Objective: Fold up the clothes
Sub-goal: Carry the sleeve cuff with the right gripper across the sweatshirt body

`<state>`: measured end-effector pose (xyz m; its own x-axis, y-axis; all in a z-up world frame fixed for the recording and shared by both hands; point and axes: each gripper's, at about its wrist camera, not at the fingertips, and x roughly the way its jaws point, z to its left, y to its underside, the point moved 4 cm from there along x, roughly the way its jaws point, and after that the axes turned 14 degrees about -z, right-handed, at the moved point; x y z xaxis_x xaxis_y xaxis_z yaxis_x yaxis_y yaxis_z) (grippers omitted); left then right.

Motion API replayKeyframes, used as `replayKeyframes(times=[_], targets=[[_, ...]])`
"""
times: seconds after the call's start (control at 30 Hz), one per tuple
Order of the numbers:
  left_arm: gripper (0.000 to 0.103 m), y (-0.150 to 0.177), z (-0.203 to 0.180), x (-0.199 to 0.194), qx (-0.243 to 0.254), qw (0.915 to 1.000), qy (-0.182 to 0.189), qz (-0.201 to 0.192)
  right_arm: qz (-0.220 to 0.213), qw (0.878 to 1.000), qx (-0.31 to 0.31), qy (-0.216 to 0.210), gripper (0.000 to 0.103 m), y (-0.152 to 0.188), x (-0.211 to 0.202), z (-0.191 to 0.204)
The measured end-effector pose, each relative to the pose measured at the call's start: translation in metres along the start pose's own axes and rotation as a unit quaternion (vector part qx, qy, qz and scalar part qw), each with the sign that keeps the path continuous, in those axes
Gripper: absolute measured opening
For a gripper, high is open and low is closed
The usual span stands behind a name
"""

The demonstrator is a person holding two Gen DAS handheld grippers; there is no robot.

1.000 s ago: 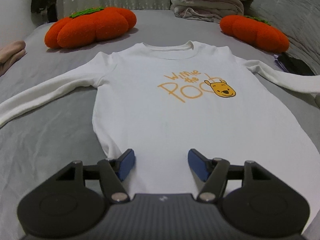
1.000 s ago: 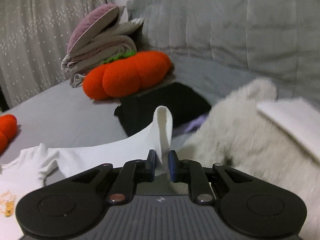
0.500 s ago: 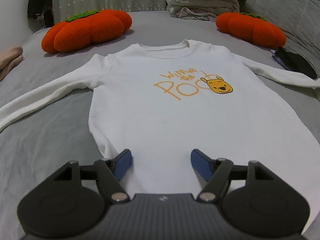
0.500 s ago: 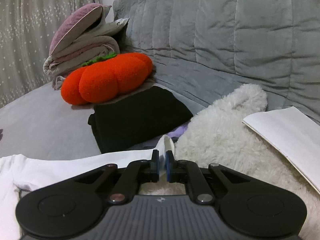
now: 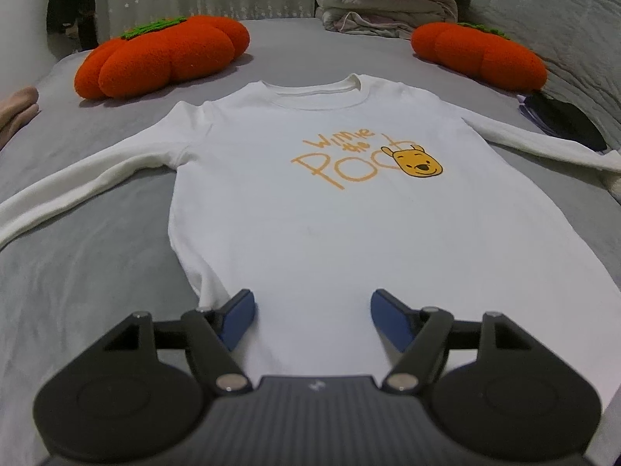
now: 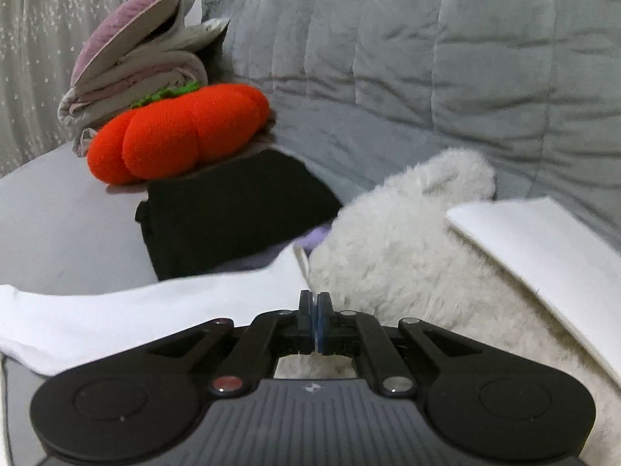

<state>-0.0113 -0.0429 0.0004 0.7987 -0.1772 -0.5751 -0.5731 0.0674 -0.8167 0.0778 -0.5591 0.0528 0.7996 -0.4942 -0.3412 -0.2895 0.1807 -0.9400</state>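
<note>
A white long-sleeved shirt (image 5: 310,202) with an orange bear print lies face up and flat on the grey bed (image 5: 77,272), both sleeves spread out. My left gripper (image 5: 312,316) hovers over the hem near its left corner, open, nothing between its blue pads. In the right wrist view the shirt's right sleeve (image 6: 155,310) runs in from the left, and its cuff (image 6: 297,268) ends at the fingertips. My right gripper (image 6: 313,299) is shut, and the pads pinch only the edge of that cuff, low beside a fluffy white garment (image 6: 407,272).
Two orange pumpkin cushions (image 5: 163,58) (image 5: 481,54) lie beyond the collar. Folded blankets (image 5: 392,4) are stacked at the back. A folded black garment (image 6: 233,209) and a grey quilt (image 6: 427,58) sit right of the sleeve. A folded white cloth (image 6: 543,256) rests on the fluffy garment.
The right gripper lowered the raised cuff toward the bed, drew it to the right, and its jaws closed further. The left gripper's jaws spread slightly wider; the hand stayed put.
</note>
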Motion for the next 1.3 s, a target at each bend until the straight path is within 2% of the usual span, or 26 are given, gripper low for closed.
replayKeyframes(times=[0.13, 0.27, 0.33, 0.43, 0.47, 0.5, 0.6, 0.67, 0.77, 0.83, 0.93, 1.0, 1.1, 1.23, 1.3], targets=[[0.069, 0.001, 0.001, -0.002, -0.001, 1.0000, 0.004, 0.001, -0.037, 0.999, -0.017, 0.010, 0.003, -0.006, -0.006, 0.007], [0.069, 0.002, 0.001, -0.003, -0.001, 1.0000, 0.006, 0.001, 0.000, 0.998, -0.068, 0.012, 0.004, 0.011, 0.006, 0.021], [0.069, 0.002, 0.001, -0.004, -0.002, 1.0000, 0.007, 0.001, -0.008, 0.995, -0.097, 0.028, 0.004, 0.011, 0.004, 0.025], [0.070, 0.001, 0.002, -0.004, -0.008, 0.9999, 0.009, 0.003, -0.031, 0.997, -0.061, 0.024, 0.011, -0.001, -0.013, 0.024], [0.071, 0.001, 0.001, -0.004, -0.009, 0.9999, 0.009, 0.003, -0.036, 0.998, -0.046, 0.010, 0.012, -0.004, -0.018, 0.026], [0.071, 0.001, 0.001, -0.003, -0.010, 0.9999, 0.009, 0.004, -0.029, 0.999, -0.032, -0.022, 0.012, -0.004, -0.022, 0.033], [0.072, -0.001, 0.000, 0.000, -0.012, 0.9999, 0.009, 0.006, 0.014, 0.991, 0.007, -0.136, 0.012, 0.002, -0.029, 0.063], [0.072, -0.002, -0.001, 0.000, -0.015, 0.9998, 0.010, 0.006, 0.062, 0.974, 0.034, -0.213, 0.012, 0.013, -0.029, 0.088], [0.072, -0.003, -0.003, 0.001, -0.018, 0.9997, 0.016, 0.008, 0.115, 0.950, 0.046, -0.288, 0.012, 0.029, -0.029, 0.129], [0.072, -0.003, -0.003, 0.002, -0.020, 0.9996, 0.019, 0.008, 0.124, 0.942, 0.034, -0.310, 0.012, 0.035, -0.031, 0.151], [0.072, -0.003, -0.003, 0.003, -0.018, 0.9996, 0.020, 0.008, 0.109, 0.938, -0.004, -0.330, 0.013, 0.037, -0.037, 0.180], [0.072, -0.002, -0.004, 0.003, -0.013, 0.9997, 0.020, 0.008, 0.103, 0.935, -0.017, -0.339, 0.019, 0.038, -0.039, 0.191], [0.072, -0.002, -0.006, 0.005, -0.002, 0.9998, 0.017, 0.006, 0.105, 0.932, -0.029, -0.346, 0.021, 0.044, -0.040, 0.203], [0.073, -0.003, -0.006, 0.006, -0.002, 0.9998, 0.020, 0.006, 0.135, 0.926, -0.006, -0.353, 0.021, 0.052, -0.031, 0.216], [0.073, -0.003, -0.006, 0.007, -0.004, 0.9997, 0.021, 0.007, 0.158, 0.920, 0.021, -0.359, 0.026, 0.054, -0.021, 0.224]])
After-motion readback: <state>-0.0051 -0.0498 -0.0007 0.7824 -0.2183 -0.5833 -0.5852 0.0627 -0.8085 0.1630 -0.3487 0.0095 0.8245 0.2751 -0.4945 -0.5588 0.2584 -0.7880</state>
